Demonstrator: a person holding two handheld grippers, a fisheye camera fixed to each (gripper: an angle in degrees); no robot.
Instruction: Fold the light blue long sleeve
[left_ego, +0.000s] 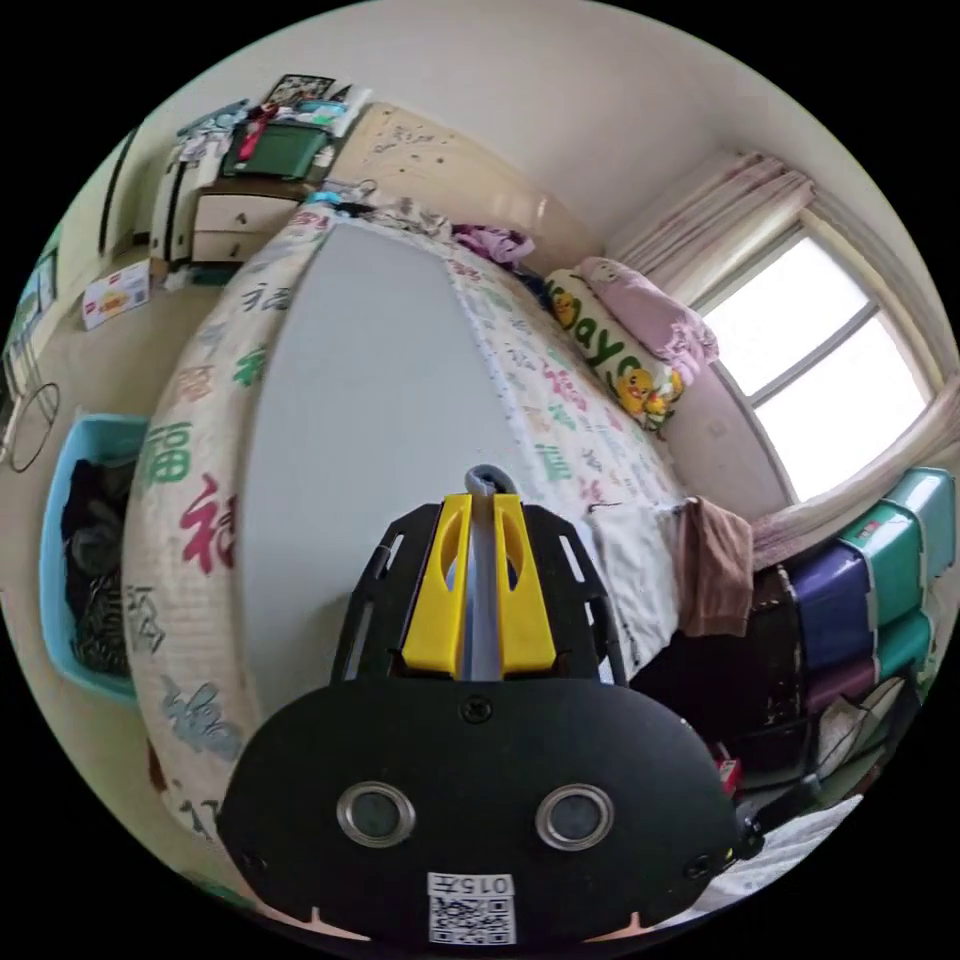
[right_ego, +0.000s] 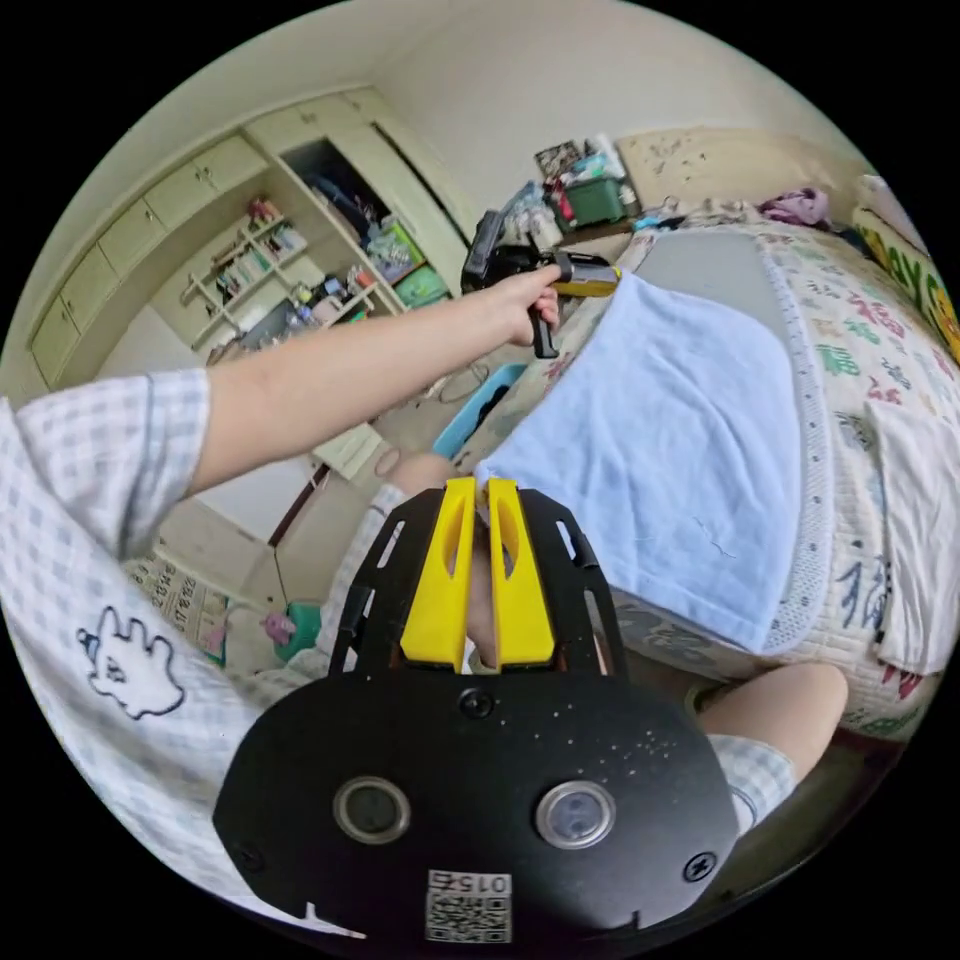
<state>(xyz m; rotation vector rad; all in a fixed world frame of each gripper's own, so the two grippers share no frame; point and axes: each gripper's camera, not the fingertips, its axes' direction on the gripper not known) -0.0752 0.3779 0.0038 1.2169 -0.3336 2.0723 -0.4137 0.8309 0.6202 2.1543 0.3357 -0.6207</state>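
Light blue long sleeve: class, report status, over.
Left gripper and right gripper shut on light blue long sleeve, each at a corner. Garment spread over bed. Nothing in the way.

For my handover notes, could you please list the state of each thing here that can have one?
Left gripper: shut on the light blue long sleeve.
Right gripper: shut on its near corner.
Light blue long sleeve: folded, flat on the bed.
Wardrobe: door open.

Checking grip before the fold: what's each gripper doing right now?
Left gripper: shut on the light blue long sleeve.
Right gripper: shut on the same garment's near corner.
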